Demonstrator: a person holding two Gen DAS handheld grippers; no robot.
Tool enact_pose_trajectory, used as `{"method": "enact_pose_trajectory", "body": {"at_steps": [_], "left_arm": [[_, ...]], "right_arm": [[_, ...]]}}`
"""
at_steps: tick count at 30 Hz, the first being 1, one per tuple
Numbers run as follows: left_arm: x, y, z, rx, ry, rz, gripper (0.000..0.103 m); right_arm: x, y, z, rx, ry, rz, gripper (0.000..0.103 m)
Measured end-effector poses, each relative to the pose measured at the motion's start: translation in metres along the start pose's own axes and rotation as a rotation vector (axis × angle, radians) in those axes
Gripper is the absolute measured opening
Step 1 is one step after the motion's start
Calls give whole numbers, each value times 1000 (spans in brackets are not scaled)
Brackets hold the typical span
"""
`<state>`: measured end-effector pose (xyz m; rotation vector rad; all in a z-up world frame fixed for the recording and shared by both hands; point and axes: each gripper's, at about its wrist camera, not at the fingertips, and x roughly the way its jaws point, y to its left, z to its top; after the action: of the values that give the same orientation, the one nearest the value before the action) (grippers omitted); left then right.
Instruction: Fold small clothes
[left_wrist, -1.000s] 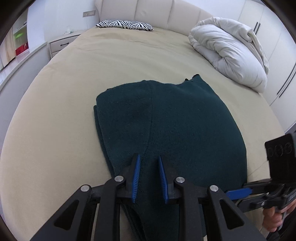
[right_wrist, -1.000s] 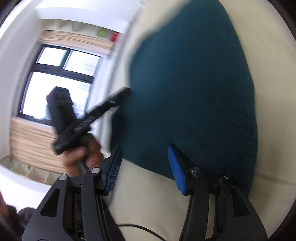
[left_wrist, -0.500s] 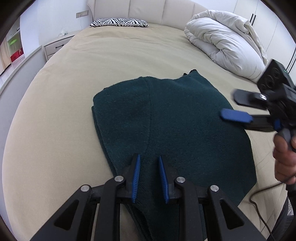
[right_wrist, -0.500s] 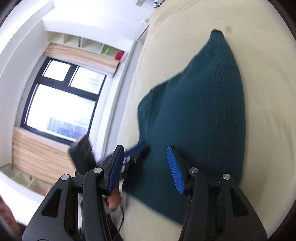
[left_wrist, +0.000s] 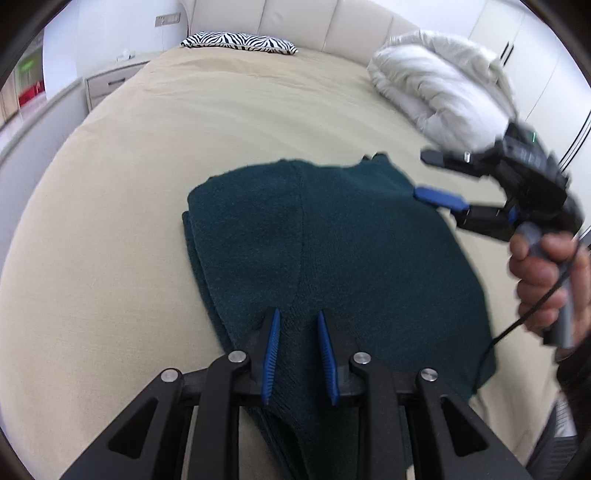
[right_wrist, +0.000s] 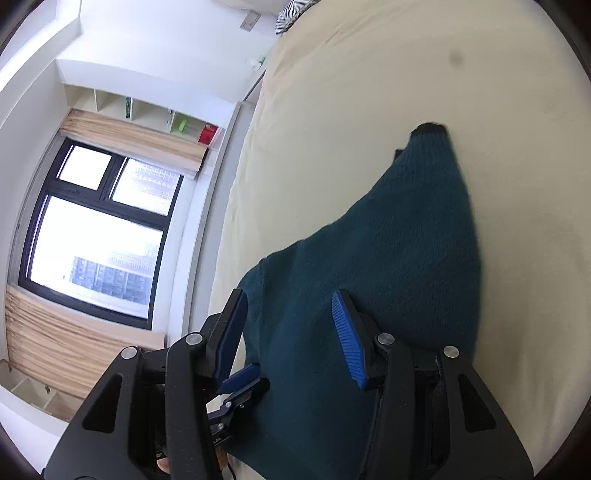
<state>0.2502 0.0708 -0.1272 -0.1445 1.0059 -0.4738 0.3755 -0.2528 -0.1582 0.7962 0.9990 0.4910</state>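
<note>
A dark teal knitted garment (left_wrist: 332, 258) lies folded flat on the beige bed (left_wrist: 166, 155); it also shows in the right wrist view (right_wrist: 388, 277). My left gripper (left_wrist: 297, 332) sits low over the garment's near edge, its jaws a narrow gap apart with teal fabric between them. My right gripper (right_wrist: 291, 328) is open and empty, held above the garment's right far part. It shows in the left wrist view (left_wrist: 439, 177), with a hand (left_wrist: 543, 273) on its handle.
A rolled white duvet (left_wrist: 443, 85) lies at the bed's far right. A zebra-print pillow (left_wrist: 240, 41) rests by the headboard. A nightstand (left_wrist: 110, 79) stands far left. A window (right_wrist: 92, 229) and wall shelves (right_wrist: 155, 114) are beyond the bed's left side.
My right gripper has swung up from the garment's near right edge to above its far right part, still open. My left gripper has barely moved.
</note>
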Motion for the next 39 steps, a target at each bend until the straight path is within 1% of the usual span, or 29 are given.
{"method": "enact_pose_trajectory", "body": {"at_steps": [1,2,3,4,5,6,8,10,12,14,16,18,22,23,27,29,31,32,34,36,37,39], "left_arm": [[-7,7,2,-23,-23,-29,30],[-14,14,3,-42,-48,-29,35],[-22,20,4,-60,-74,-13,47],[-27,28,5,-80,-92,-5,55],[-29,34,5,-100,-95,-10,56],[-30,42,5,-130,-90,-22,56],[-27,57,2,-203,-69,-43,56],[-21,63,-1,-240,-34,-55,56],[-11,67,-3,-279,11,-93,56],[-3,73,-7,-324,39,-140,56],[1,77,-8,-358,44,-178,56],[3,81,-9,-393,50,-225,56],[10,83,-12,-433,74,-299,56],[12,83,-13,-437,77,-302,56],[17,86,-16,-464,68,-326,55],[19,88,-16,-483,57,-341,53],[20,90,-18,-490,55,-338,45],[20,90,-19,-491,53,-335,43],[20,89,-20,-491,52,-329,34],[19,86,-20,-483,44,-318,30],[17,84,-20,-477,40,-311,28],[14,80,-19,-461,31,-299,26]], "right_arm": [[-9,-3,0,7,-30,-16,47],[-19,-5,-1,5,-65,-29,50],[-30,-6,-2,-6,-87,-39,57],[-40,-6,-3,-21,-106,-51,62],[-51,-5,-8,-50,-124,-61,70],[-59,-6,-11,-67,-128,-60,75],[-72,-13,-18,-68,-119,-53,77],[-72,-17,-31,-44,-109,-50,77],[-82,-37,-41,-9,-91,-52,77],[-81,-56,-51,30,-52,-55,78],[-78,-71,-59,55,-15,-44,78],[-67,-78,-65,72,31,-8,77],[-52,-76,-74,37,84,13,73],[-49,-75,-75,39,98,25,70],[-44,-69,-80,22,124,9,70],[-39,-68,-81,22,133,3,70],[-33,-64,-81,24,143,-9,70],[-30,-63,-81,23,149,-20,69],[-29,-58,-81,21,151,-33,67],[-28,-55,-83,16,149,-54,58],[-28,-54,-84,8,144,-64,56],[-29,-48,-87,-20,127,-90,49]]}}
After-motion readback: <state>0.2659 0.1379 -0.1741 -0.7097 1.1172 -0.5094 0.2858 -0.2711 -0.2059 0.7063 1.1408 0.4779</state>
